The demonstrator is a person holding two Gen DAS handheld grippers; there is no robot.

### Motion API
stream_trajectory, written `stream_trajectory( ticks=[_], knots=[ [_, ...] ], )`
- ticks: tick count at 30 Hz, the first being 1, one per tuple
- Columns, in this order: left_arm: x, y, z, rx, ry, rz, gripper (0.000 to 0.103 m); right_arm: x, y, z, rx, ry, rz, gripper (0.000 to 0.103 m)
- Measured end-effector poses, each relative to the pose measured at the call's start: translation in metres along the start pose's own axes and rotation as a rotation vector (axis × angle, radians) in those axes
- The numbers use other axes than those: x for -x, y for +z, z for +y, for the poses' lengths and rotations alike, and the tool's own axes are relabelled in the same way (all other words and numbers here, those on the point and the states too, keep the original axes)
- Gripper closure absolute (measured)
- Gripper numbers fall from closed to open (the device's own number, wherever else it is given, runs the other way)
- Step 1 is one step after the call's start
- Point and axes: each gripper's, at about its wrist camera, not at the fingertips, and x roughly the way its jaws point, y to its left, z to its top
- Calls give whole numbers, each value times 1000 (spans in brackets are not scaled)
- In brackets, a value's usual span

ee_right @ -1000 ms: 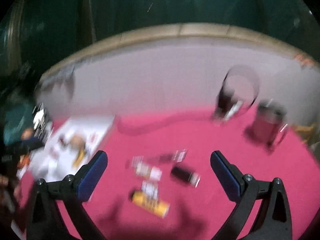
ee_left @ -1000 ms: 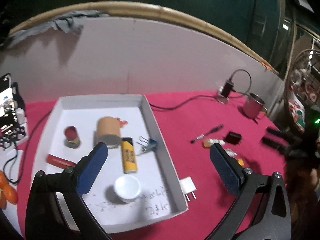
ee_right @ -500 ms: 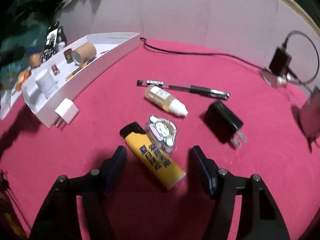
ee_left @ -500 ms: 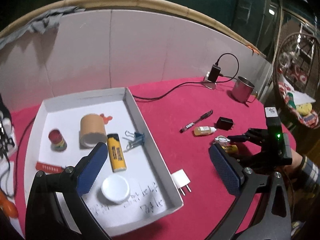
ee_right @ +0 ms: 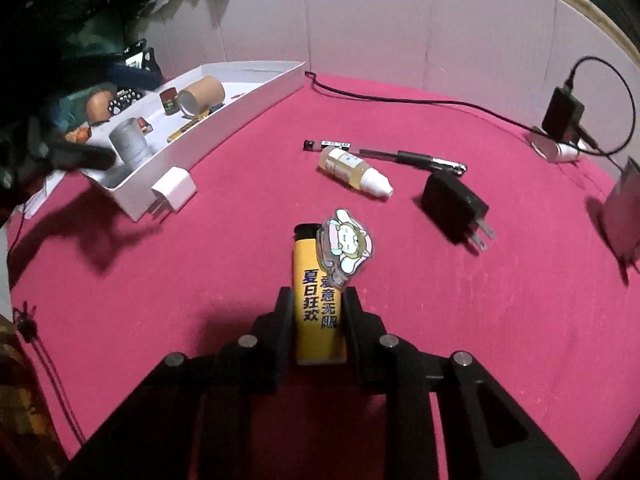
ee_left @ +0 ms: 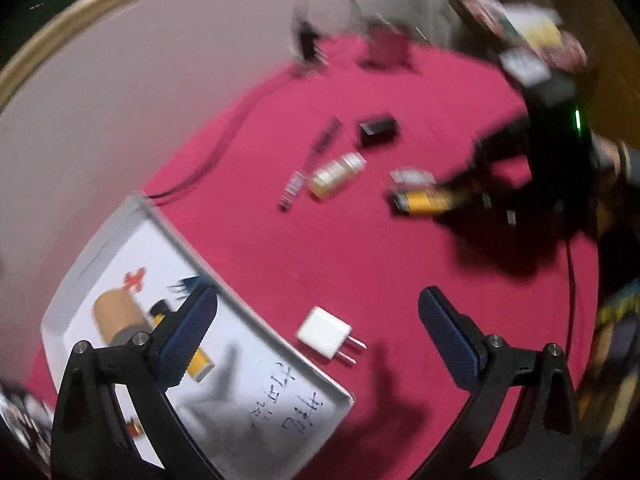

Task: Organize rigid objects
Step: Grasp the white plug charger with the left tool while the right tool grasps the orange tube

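My right gripper [ee_right: 316, 300] is shut on a yellow lighter [ee_right: 316, 304] lying on the red cloth; a cartoon sticker charm [ee_right: 346, 244] rests against it. The lighter also shows in the blurred left wrist view [ee_left: 430, 200]. My left gripper [ee_left: 318, 330] is open and empty above a white plug adapter [ee_left: 326, 336] beside the white tray [ee_left: 256, 320]. The tray [ee_right: 256, 104] holds a cardboard tube [ee_right: 202, 94], another yellow lighter [ee_left: 198, 362], a small red jar [ee_right: 169, 100] and a white cap [ee_right: 128, 142].
On the cloth lie a small dropper bottle [ee_right: 352, 168], a black pen [ee_right: 412, 156], a black plug adapter [ee_right: 456, 204] and the white adapter [ee_right: 174, 192]. A charger with black cable [ee_right: 560, 116] and a metal mug [ee_right: 624, 212] stand at the back right.
My right gripper has closed on the yellow lighter, which now lies straight between the fingers. My left gripper has swung right, over the white adapter and tray corner.
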Motion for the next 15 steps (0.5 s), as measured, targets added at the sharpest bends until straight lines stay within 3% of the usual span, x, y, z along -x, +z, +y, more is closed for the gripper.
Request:
stream_trajectory(
  ticks=[6,8,11,15],
  knots=[
    [-30,6,-16,-207,-29,193,6,3,-2,-1,-11,14,-12,80],
    [-38,4,-23,-260,-34,242,12,4,-3,0,-9,16,-12,80],
    [-49,4,-30,-311,-36,294,20,8,-6,4,-4,17,-11,80],
    [-63,0,-32,-340,-3,346,20,15,-13,-1,-46,3,-28,80]
  ],
)
